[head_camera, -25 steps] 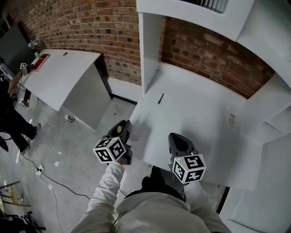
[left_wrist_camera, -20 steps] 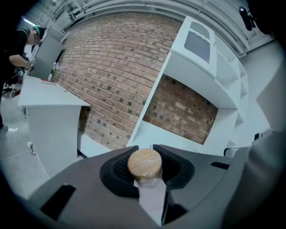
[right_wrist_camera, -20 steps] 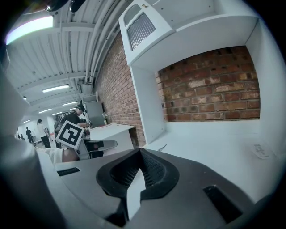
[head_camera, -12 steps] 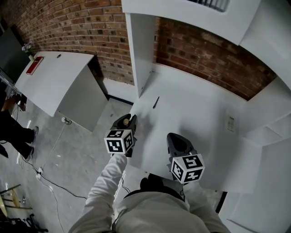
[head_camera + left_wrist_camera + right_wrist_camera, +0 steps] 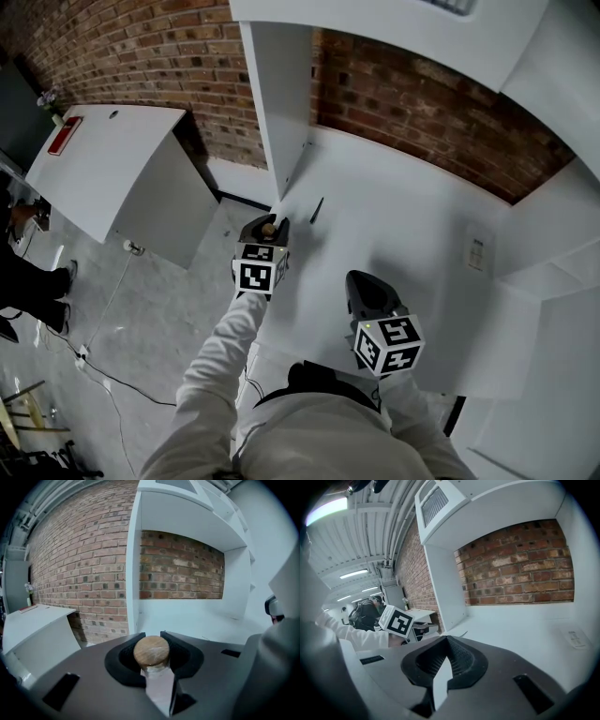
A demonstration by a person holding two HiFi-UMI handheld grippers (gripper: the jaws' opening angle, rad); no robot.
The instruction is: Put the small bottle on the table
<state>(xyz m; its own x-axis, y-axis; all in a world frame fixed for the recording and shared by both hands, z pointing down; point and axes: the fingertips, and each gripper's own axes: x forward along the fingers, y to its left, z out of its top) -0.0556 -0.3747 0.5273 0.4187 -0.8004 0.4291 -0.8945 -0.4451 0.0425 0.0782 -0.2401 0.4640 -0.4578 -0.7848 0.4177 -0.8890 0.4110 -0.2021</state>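
- Small bottle (image 5: 151, 651): round wooden stopper, clear smooth body, pinched upright in the left tool (image 5: 266, 232).
- Head view only: bottle sits over the smooth white desk's (image 5: 403, 234) 9 o'clock edge, 10 o'clock from the right tool (image 5: 367, 289).
- Right tool: ribbed black jaws pressed together, empty.
- Thin dark stick (image 5: 317, 210) on the desk, possibly a pen.

No text can be read; the label (image 5: 477, 251) near the table's (image 5: 394, 216) right edge is too small to make out.
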